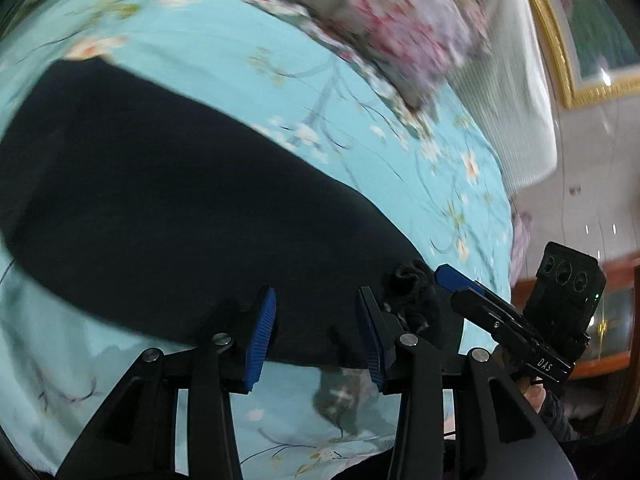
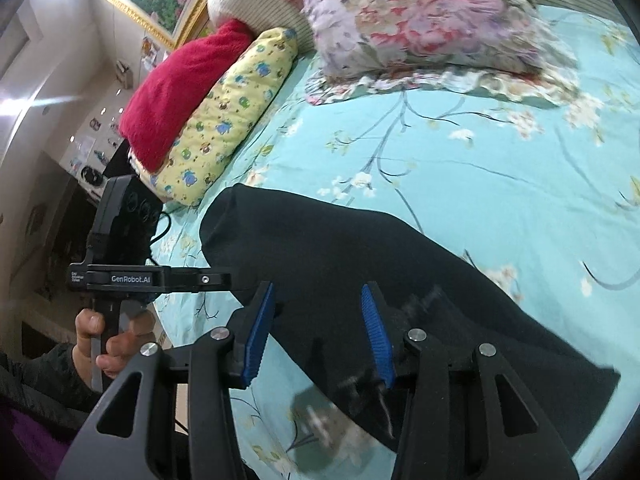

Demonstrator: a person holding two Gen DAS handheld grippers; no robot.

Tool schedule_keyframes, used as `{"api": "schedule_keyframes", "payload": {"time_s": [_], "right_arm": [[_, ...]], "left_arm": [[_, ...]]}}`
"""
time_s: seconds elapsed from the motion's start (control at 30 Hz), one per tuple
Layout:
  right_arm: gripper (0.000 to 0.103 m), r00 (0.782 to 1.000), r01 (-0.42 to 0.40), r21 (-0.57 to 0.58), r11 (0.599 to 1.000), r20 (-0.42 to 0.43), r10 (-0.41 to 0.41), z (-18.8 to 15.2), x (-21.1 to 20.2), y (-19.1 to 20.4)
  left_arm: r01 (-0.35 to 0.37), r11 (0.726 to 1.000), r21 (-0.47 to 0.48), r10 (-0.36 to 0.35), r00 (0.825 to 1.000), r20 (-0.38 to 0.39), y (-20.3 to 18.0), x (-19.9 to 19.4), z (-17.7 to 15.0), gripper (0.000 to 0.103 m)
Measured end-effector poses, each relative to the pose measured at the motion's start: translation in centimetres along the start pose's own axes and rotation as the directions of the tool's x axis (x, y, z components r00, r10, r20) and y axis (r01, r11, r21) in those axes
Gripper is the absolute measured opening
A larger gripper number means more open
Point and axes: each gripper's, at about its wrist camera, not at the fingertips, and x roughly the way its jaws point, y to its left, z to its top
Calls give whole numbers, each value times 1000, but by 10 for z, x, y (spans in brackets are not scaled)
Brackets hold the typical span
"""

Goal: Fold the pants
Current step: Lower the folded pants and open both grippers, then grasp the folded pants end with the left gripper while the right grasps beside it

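Black pants [image 1: 168,200] lie spread on a turquoise floral bedsheet [image 1: 360,92]; they also show in the right wrist view [image 2: 360,260]. My left gripper [image 1: 316,336] is open, its blue pads just over the pants' near edge, holding nothing. The right gripper [image 1: 460,280] shows at the right of this view, by a bunched bit of black fabric. In the right wrist view my right gripper [image 2: 318,332] is open over the pants' near edge, with cloth between its pads but not pinched. The left gripper's body [image 2: 132,276] shows at the left there.
A floral pillow [image 2: 420,28] lies at the head of the bed. A yellow patterned pillow [image 2: 228,120] and a red blanket [image 2: 180,92] lie at the bed's left side. A striped headboard [image 1: 524,92] and a gold picture frame [image 1: 556,52] stand behind.
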Motion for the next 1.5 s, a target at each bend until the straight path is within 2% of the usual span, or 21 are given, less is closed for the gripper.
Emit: {"api": "schedule_keyframes", "payload": {"time_s": [0.07, 0.23, 0.43, 0.6, 0.7, 0.9, 1.17, 1.3, 1.5], "right_arm": [[47, 1000, -13, -23, 1000, -19, 13, 8, 8, 7], [47, 996, -37, -75, 997, -81, 31, 27, 34, 21], [48, 989, -63, -138, 988, -145, 43, 48, 65, 38], [48, 981, -82, -168, 982, -187, 50, 62, 87, 47], [48, 976, -86, -185, 979, -213, 45, 70, 100, 52], [48, 965, -106, -226, 968, -258, 46, 88, 127, 63], [48, 951, -133, -273, 953, -306, 45, 110, 164, 78], [49, 933, -167, -298, 940, -355, 53, 123, 189, 87], [49, 881, -238, -318, 918, -469, 66, 132, 233, 97]], "left_arm": [[-12, 999, -52, 13, 999, 35, 14, -13, -3, 42], [34, 978, -207, -13, 995, 103, 54, -39, -11, 42], [14, 952, -307, 34, 988, 152, 91, -60, -17, 42], [-4, 932, -362, 75, 980, 182, 110, -68, -19, 42], [-6, 922, -386, 88, 977, 195, 117, -68, -18, 49], [-25, 912, -410, 119, 972, 204, 125, -69, -16, 50], [-6, 899, -437, 110, 971, 212, 138, -64, -12, 50], [16, 891, -453, 97, 970, 225, 146, -62, -9, 50], [50, 877, -478, 72, 970, 233, 159, -55, -5, 50]]}}
